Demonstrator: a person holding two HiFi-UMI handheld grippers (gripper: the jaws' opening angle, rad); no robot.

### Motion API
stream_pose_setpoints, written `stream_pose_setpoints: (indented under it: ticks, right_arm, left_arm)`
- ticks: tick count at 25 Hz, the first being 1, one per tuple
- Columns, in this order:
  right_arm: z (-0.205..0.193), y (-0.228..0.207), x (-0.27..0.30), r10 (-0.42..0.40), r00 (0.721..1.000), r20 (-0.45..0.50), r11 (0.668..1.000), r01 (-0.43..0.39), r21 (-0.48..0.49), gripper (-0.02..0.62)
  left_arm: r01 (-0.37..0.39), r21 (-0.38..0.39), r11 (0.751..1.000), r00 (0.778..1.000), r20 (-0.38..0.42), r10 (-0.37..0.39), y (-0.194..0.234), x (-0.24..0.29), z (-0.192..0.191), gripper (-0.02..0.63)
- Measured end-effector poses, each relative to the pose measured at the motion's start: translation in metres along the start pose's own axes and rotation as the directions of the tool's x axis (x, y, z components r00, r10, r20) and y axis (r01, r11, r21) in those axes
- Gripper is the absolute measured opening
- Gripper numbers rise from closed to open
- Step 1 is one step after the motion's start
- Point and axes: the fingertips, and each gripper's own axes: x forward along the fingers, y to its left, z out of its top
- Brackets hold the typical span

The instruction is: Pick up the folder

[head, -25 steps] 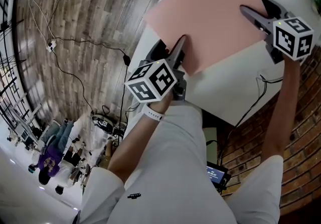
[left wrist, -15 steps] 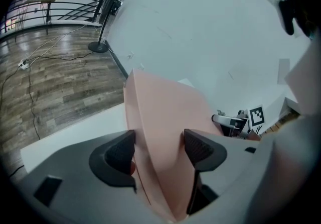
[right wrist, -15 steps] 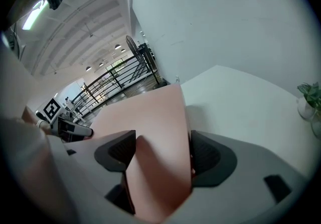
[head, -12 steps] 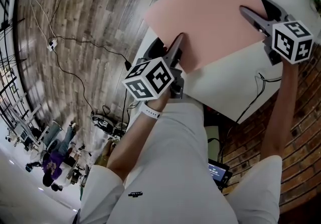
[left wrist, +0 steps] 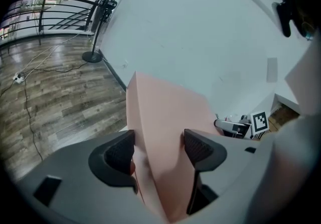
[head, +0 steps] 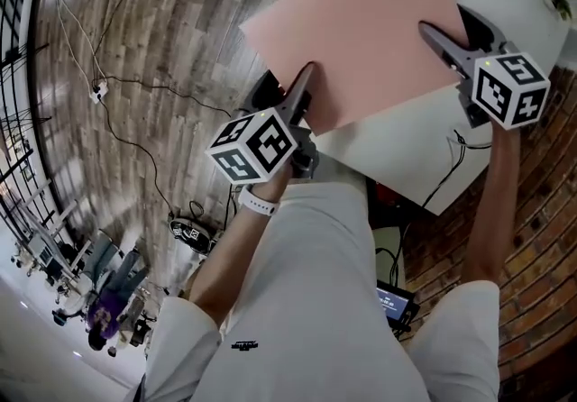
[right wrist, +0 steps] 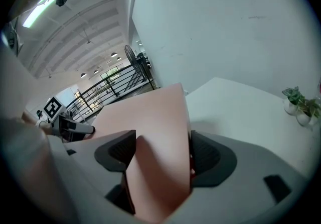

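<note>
Left gripper (head: 305, 85) and right gripper (head: 435, 36) stay clamped on the folder (head: 361, 26); it has shifted left, its corner farther past the table (head: 406, 152) edge

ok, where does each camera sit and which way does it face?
Head view: on the head, steeply down onto pink folder and white table; left arm, right arm, left tool, right tool show.
Left gripper view: on left tool, along its own jaws toward a white wall.
Right gripper view: on right tool, along its own jaws toward a railing.
Shared: all three show the folder, clamped by both tools.
</note>
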Motion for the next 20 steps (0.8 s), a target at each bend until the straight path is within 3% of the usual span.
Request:
stream_pose_setpoints:
  ticks: [7, 20]
  right_arm:
    - [-0.044, 0.054, -0.030, -0.052, 0.996, 0.069, 0.998, 0.050, 0.030, 0.344]
    - [-0.058, 0.097, -0.070, -0.168, 0.972, 0.162, 0.984, 0.155, 0.091, 0.342]
  left_arm:
    - [0.049, 0.074, 0.996, 0.998, 0.022, -0.050, 0.018, -0.047, -0.025, 0.313]
    - [0.133, 0.184, 0.974, 0.991, 0.001, -0.135, 0.015, -0.081, -0.015, 0.310]
